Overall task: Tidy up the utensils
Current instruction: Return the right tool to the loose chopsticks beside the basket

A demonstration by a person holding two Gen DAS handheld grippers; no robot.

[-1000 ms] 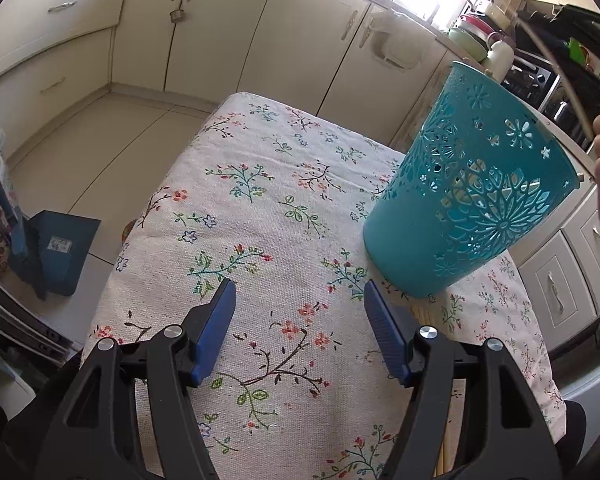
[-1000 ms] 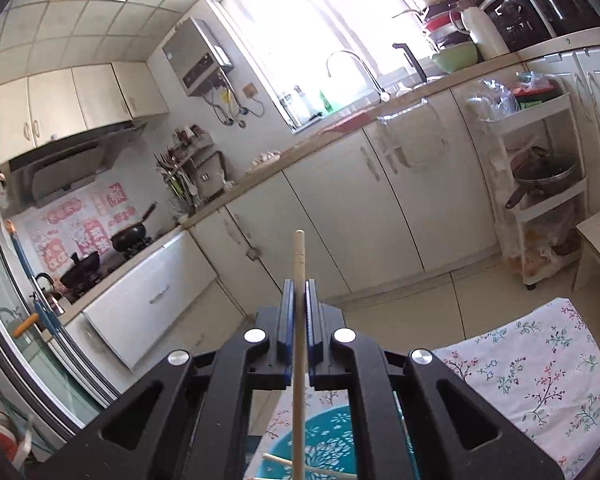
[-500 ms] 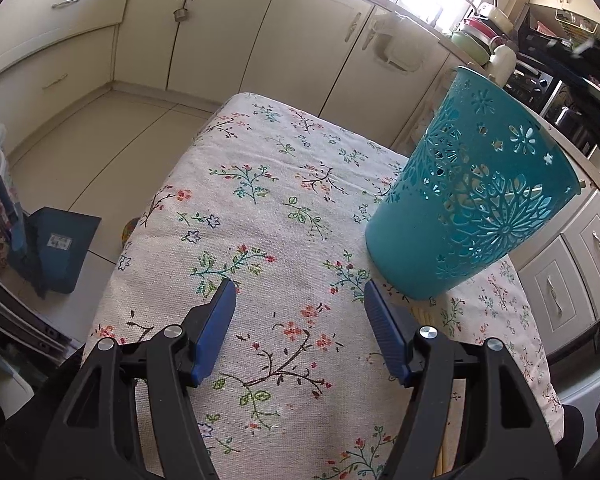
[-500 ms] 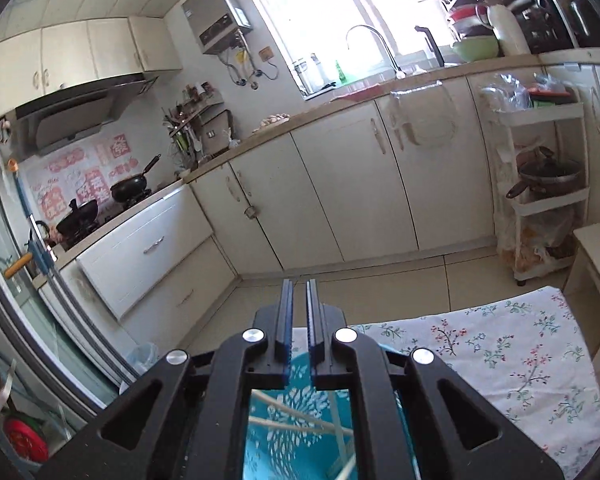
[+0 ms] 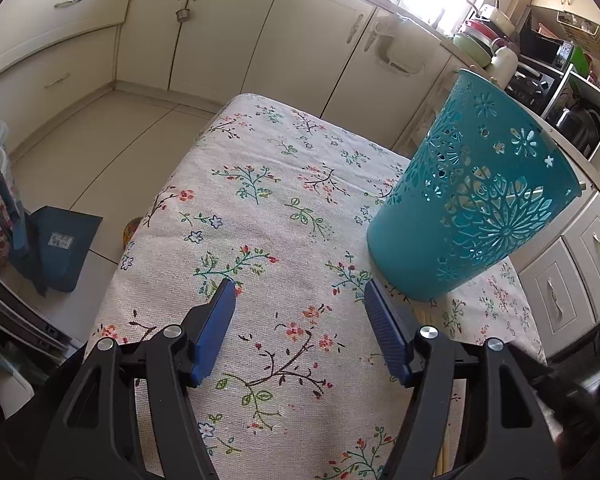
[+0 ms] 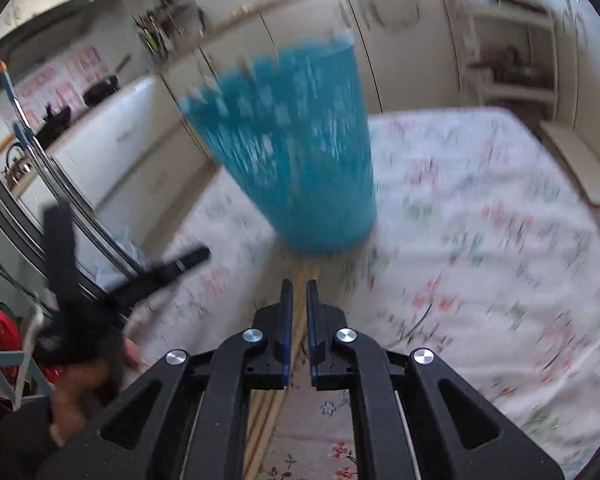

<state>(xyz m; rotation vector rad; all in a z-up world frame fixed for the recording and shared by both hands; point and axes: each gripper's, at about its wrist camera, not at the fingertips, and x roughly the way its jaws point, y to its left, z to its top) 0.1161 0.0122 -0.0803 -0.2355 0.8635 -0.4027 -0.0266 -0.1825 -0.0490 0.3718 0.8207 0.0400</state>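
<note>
A teal perforated plastic holder (image 5: 472, 204) stands on the floral tablecloth (image 5: 268, 216) with pale chopsticks showing through its holes. It is blurred in the right wrist view (image 6: 296, 152). My left gripper (image 5: 300, 304) is open and empty, low over the cloth just left of the holder. My right gripper (image 6: 296, 300) has its jaws nearly shut with nothing between them, above several wooden chopsticks (image 6: 300, 284) lying on the cloth in front of the holder. Chopstick ends also show by the left gripper (image 5: 424, 314).
Cream kitchen cabinets (image 5: 308, 44) line the far wall. A blue dustpan (image 5: 56, 248) sits on the floor left of the table. The left gripper and the hand holding it (image 6: 84, 308) show at the left of the right wrist view. A low bench (image 6: 580, 168) stands right of the table.
My right gripper let go of the chopstick it held above the holder, then swung down fast to the chopsticks lying on the cloth. My left gripper has stayed still.
</note>
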